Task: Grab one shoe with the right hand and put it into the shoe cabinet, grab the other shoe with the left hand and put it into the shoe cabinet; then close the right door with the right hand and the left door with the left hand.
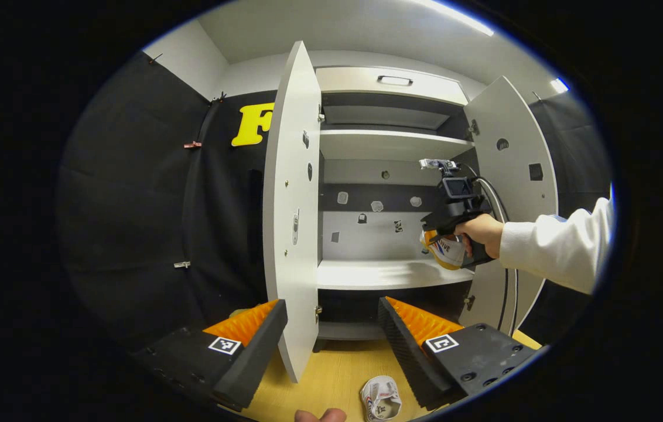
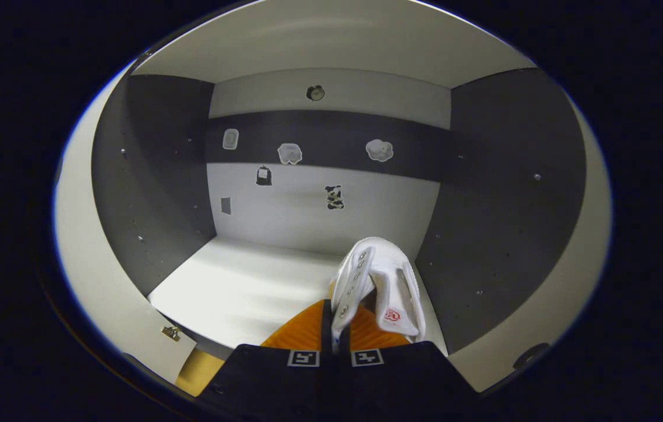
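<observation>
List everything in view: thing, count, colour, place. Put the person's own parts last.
shoe cabinet: one, white with dark inner panels, standing on the floor against the booth wall.
cabinet doors: two, white, both open, one on each side of the cabinet.
stickers: several, small, pale or dark, on the cabinet's back wall.
held shoe: one, white, in the right gripper, at the middle shelf's right side.
second shoe: one, white, on the floor in front of the cabinet.
floor: one, light wood.
left gripper: one, open, empty, above the floor facing the cabinet.
right gripper: one, shut on the held shoe.
hand: one, white sleeve, holding the right gripper.
</observation>
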